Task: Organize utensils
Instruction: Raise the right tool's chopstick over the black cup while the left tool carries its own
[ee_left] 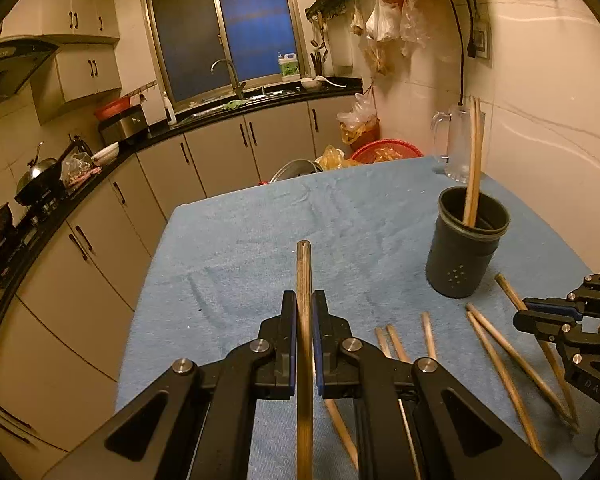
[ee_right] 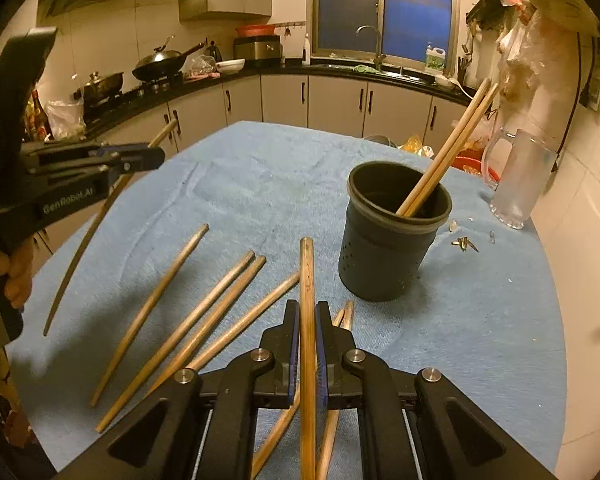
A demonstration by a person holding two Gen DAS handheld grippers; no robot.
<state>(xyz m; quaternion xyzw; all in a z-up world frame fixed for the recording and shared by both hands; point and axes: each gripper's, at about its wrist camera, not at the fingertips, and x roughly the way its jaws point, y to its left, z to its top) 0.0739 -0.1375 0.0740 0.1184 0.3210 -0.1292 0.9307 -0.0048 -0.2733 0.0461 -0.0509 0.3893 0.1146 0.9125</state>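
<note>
- While each pair of tongs is clamped on a single wooden chopstick, both are raised above the blue towel (ee_left: 260, 232) that covers the bench.
- The left tongs (ee_left: 304, 300) have their pads pressed flat against a dark chopstick (ee_left: 303, 272), which runs straight forward between them and sticks out past their tips.
- In the right wrist view the left tongs (ee_right: 156, 158) show from the side at far left, a person's hand (ee_right: 14, 272) around the handle; their chopstick slants from above the tips down and back below them, clear of the towel.
- The right tongs (ee_right: 308, 312) are closed on a paler chopstick (ee_right: 307, 280), which likewise points forward beyond their tips.
- The dark utensil holder (ee_right: 384, 256) stands upright just ahead and to the right of the right tongs; two chopsticks (ee_right: 444, 152) lean in it, tops tilted right.
- From the left tongs the holder (ee_left: 466, 252) lies ahead and well to the right.
- Loose chopsticks (ee_right: 204, 320) lie scattered on the towel to the left of and beneath the right tongs, mostly slanting the same way.
- A clear glass mug (ee_right: 520, 180) stands beyond the holder, farther right, near the wall.
- Small bits of debris (ee_right: 464, 243) lie on the towel between holder and mug.
</note>
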